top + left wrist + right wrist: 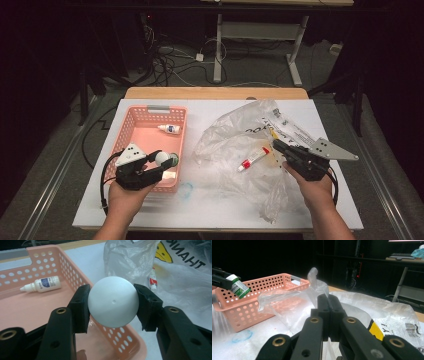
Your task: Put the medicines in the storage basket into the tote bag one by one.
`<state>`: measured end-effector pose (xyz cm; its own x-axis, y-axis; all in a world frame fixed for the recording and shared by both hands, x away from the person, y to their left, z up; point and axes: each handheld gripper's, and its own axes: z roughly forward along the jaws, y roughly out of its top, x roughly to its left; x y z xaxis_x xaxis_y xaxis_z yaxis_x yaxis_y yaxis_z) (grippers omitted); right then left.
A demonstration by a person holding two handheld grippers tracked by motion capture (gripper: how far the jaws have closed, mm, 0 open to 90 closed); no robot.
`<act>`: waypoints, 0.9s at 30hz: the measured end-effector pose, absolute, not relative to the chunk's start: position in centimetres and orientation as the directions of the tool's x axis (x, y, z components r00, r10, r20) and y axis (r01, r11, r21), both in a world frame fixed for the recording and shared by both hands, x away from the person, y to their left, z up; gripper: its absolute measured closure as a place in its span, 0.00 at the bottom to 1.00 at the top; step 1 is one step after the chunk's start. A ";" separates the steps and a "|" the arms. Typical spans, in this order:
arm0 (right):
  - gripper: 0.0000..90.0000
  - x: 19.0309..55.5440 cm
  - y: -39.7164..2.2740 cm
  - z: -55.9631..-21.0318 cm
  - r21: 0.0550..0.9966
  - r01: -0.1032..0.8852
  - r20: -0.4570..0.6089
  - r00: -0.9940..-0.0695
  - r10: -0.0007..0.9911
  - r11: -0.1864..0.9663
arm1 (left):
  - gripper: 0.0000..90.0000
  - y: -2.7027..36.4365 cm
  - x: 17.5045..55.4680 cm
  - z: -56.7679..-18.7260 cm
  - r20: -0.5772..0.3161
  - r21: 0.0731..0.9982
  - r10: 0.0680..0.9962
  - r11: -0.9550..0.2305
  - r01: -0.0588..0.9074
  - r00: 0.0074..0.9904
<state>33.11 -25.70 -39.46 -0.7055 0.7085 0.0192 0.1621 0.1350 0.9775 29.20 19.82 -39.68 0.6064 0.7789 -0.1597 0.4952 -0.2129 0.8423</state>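
Clearly the small bottle (113, 301) is looking light and rigid, a hard plastic thing with a smooth, rounded white end that is offering the pads little to bite on. It is likely to roll or squirt out if squeezed off-centre, so the widest part of that round end is seeming the safest place to hold. The left gripper (159, 162) is doing just that, its jaws standing about half open and pressing on both sides of the dome. The bottle's long axis is lying roughly level, the green-labelled end pointing away from the hand towards the plastic bag (235, 130). It is hanging over the near right corner of the pink basket (150, 111). The right gripper (278, 146) is resting on the bag with its jaws pressed together; whether film is caught between them cannot be told.
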 end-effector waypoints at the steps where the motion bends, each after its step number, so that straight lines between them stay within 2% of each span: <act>1: 1.00 33.1 -25.7 -39.5 0.977 0.162 0.019 -0.705 0.709 0.135 | 0.55 19.6 29.2 -39.6 -0.159 0.843 0.776 -0.215 0.493 0.610; 27: 1.00 33.1 -25.6 -39.4 0.978 0.159 0.017 -0.710 0.704 0.137 | 0.55 13.8 29.4 -39.4 -0.159 0.850 0.692 -0.267 0.453 0.704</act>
